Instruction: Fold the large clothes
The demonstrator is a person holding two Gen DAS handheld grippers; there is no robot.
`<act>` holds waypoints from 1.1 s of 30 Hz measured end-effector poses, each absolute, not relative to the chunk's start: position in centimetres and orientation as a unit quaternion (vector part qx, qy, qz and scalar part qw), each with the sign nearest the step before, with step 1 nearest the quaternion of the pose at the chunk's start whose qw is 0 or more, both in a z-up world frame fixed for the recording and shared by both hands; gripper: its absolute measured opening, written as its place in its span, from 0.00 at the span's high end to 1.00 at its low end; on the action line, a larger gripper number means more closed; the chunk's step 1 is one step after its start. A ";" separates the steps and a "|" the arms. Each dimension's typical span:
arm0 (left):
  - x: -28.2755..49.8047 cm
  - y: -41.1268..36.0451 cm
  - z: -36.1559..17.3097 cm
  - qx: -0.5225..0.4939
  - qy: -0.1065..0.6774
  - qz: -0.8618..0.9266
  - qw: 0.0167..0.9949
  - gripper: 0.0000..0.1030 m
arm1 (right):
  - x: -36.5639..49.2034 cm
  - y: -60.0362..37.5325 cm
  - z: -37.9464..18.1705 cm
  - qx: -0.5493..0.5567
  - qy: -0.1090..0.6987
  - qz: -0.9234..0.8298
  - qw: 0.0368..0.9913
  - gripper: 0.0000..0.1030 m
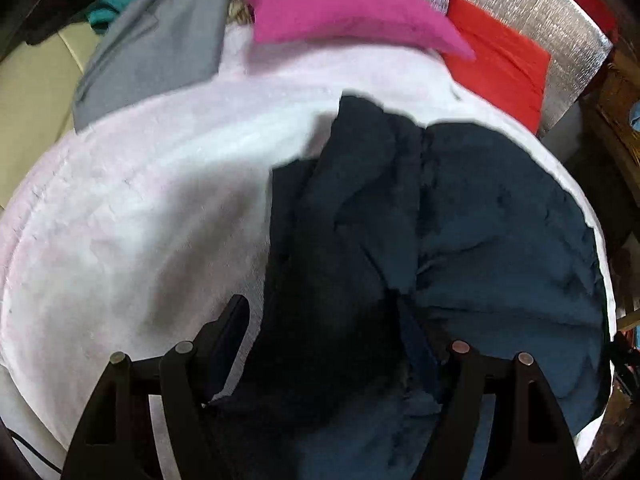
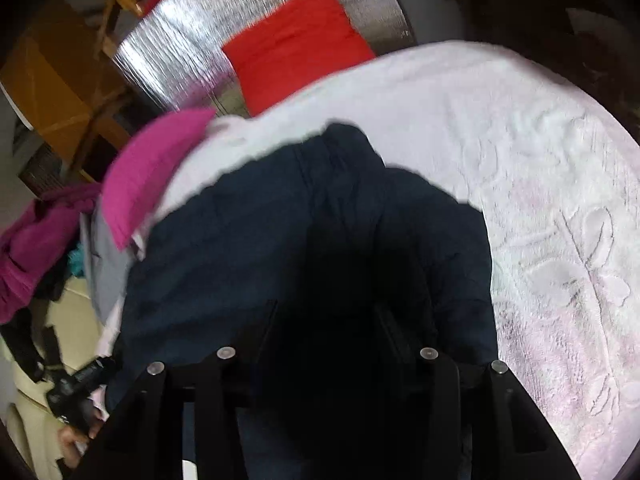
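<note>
Pale pink fleece blanket (image 1: 120, 220) covers the bed under both of your claws, its embossed flower pattern clear at 3 o'clock in the right wrist view. On it lies the dark navy garment (image 1: 480, 220), the large piece you are folding, rumpled and doubled over itself; it fills the 3 to 6 o'clock part of the left wrist view and the centre down to 6 o'clock of the right wrist view. Silver quilted foil (image 2: 180, 48) shows beyond the blanket at 12 o'clock, with a folded red cloth (image 2: 300, 44) lying on it. A magenta cloth (image 1: 340, 4) rests at the far edge of the blanket at 12 o'clock in the left view, and a folded grey garment (image 1: 160, 52) sits just beside it at 11 o'clock. Your left claw (image 1: 336, 344) stands wide, with navy fabric bunched between its fingers; whether the pads press on it you cannot tell. Your right claw (image 2: 328, 332) is partly spread over the garment, the space between its fingers too dark to tell whether cloth is gripped. At 8 o'clock in the right view, your left hand (image 2: 76, 436) is around its black handle.
</note>
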State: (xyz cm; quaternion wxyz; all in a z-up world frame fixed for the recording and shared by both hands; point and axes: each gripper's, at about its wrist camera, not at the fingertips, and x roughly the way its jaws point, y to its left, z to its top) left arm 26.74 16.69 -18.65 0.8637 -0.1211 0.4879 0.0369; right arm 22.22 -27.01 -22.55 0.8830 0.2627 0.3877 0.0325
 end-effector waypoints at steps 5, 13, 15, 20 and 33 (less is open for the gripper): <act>26.2 15.8 -16.9 -0.099 0.453 0.011 0.886 0.26 | 21.6 -26.4 -21.0 0.256 0.355 0.062 0.897 0.51; 27.4 15.7 -17.9 -0.090 0.479 0.012 0.873 0.23 | 24.3 -25.3 -22.5 0.252 0.402 0.086 0.876 0.49; 26.9 17.0 -16.9 -0.104 0.456 0.014 0.884 0.23 | 23.7 -27.0 -21.6 0.283 0.374 0.085 0.879 0.46; 27.3 19.7 -17.4 -0.129 0.463 0.024 0.877 0.22 | 22.8 -32.8 -21.1 0.337 0.342 0.042 0.876 0.36; 28.3 18.2 -20.9 -0.210 0.534 -0.093 0.813 0.17 | 25.3 -38.4 -28.0 0.444 0.410 0.064 0.794 0.29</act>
